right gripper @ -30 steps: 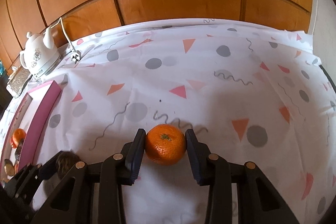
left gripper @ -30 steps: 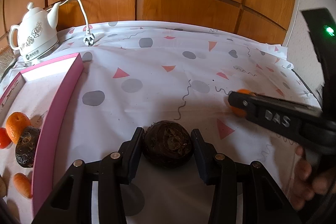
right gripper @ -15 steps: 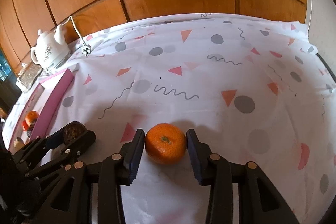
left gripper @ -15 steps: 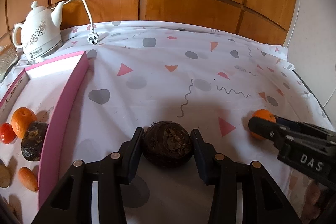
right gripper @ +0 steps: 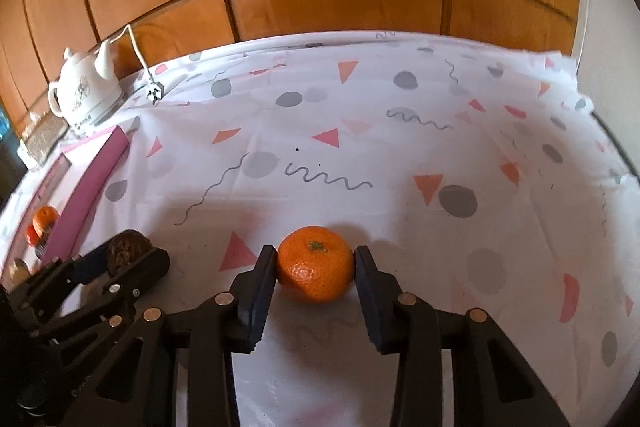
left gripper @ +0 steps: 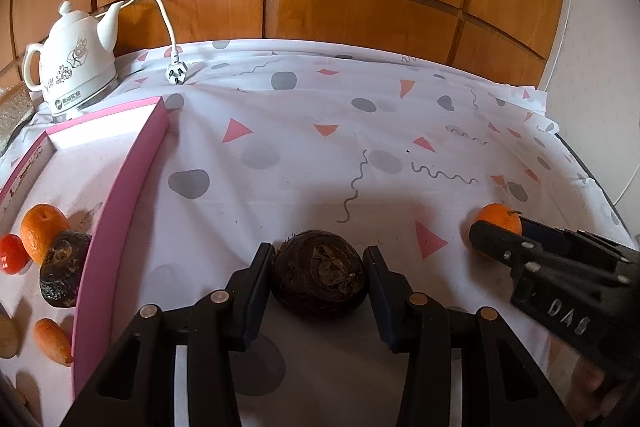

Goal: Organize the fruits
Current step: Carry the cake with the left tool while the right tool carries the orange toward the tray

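My left gripper (left gripper: pixel 318 277) is shut on a dark brown round fruit (left gripper: pixel 319 279) and holds it over the patterned tablecloth. My right gripper (right gripper: pixel 315 267) is shut on an orange mandarin (right gripper: pixel 316 263). In the left wrist view the mandarin (left gripper: pixel 498 219) and right gripper show at the right. In the right wrist view the dark fruit (right gripper: pixel 126 251) and left gripper show at the lower left. A pink-rimmed tray (left gripper: pixel 120 203) at the left holds an orange (left gripper: pixel 42 231), a red fruit (left gripper: pixel 12 253), another dark fruit (left gripper: pixel 62 273) and a carrot (left gripper: pixel 52 341).
A white electric kettle (left gripper: pixel 72 63) stands at the back left, its cord and plug (left gripper: pixel 176 73) lying on the cloth. A wood-panelled wall runs behind the table. The table's right edge (left gripper: pixel 592 179) meets a white wall.
Both grippers have drawn back toward the near side of the table with their fruits. The right gripper has moved lower in the left wrist view.
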Action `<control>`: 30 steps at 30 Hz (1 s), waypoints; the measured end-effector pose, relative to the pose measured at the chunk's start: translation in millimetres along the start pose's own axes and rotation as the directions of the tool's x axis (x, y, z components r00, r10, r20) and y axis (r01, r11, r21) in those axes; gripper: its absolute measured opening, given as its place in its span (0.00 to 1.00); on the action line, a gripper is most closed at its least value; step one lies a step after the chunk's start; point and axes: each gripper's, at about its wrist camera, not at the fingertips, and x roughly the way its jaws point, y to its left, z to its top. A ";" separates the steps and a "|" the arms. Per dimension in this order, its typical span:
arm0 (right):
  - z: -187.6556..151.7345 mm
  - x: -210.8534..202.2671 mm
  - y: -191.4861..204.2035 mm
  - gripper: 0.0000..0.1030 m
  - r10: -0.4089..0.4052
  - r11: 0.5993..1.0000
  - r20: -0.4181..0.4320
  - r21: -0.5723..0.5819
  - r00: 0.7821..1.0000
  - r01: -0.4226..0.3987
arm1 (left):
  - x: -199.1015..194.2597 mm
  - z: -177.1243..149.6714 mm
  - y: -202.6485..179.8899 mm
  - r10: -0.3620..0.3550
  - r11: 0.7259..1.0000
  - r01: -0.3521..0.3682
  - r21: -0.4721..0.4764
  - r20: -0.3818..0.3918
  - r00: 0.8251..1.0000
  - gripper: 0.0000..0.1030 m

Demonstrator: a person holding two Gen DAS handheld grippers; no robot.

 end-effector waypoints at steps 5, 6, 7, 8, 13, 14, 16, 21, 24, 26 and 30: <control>-3.4 -1.1 6.5 0.38 -0.036 0.999 0.023 -0.034 0.999 0.037 | -5.8 -0.8 -0.5 0.008 1.000 -0.008 0.006 -0.014 1.000 0.44; -2.8 -1.1 6.0 0.37 -0.034 0.999 0.021 -0.029 0.999 0.035 | -6.8 -0.9 -0.5 0.009 1.000 -0.009 0.005 -0.016 1.000 0.44; -2.5 -1.3 5.2 0.37 -0.030 0.999 0.019 -0.024 0.999 0.031 | -9.0 -1.0 0.0 0.003 1.000 -0.003 -0.002 -0.019 1.000 0.44; -2.7 -1.5 4.7 0.37 -0.023 1.000 0.017 -0.019 1.000 0.023 | -11.3 -0.9 0.8 -0.002 1.000 0.002 -0.009 -0.019 1.000 0.44; -3.5 -2.9 9.9 0.37 0.004 1.000 0.008 -0.015 1.000 -0.004 | -27.6 2.0 5.0 -0.007 1.000 0.007 -0.018 -0.005 1.000 0.44; -3.4 -3.0 11.9 0.37 0.018 1.000 0.004 -0.015 1.000 -0.018 | -30.6 3.2 7.0 -0.005 1.000 0.005 -0.022 -0.003 1.000 0.44; -3.2 -3.4 17.0 0.37 0.045 0.999 -0.006 -0.016 0.999 -0.045 | -37.9 6.6 11.5 0.004 1.000 -0.004 -0.027 0.006 1.000 0.44; -2.4 -3.8 36.6 0.37 0.099 0.994 -0.020 -0.046 0.995 -0.100 | -57.3 15.0 28.8 0.046 0.998 -0.044 -0.052 0.039 0.998 0.44; -1.0 -5.0 45.8 0.37 0.126 0.990 -0.028 -0.054 0.992 -0.128 | -64.8 18.0 40.4 0.064 0.996 -0.061 -0.071 0.043 0.997 0.44; 0.5 -6.7 50.0 0.37 0.145 0.988 -0.030 -0.054 0.989 -0.147 | -69.7 18.3 46.7 0.080 0.994 -0.076 -0.080 0.049 0.996 0.44; 4.7 -13.5 60.4 0.37 0.181 0.981 -0.028 -0.067 0.983 -0.182 | -78.3 17.8 60.8 0.109 0.990 -0.103 -0.101 0.054 0.993 0.44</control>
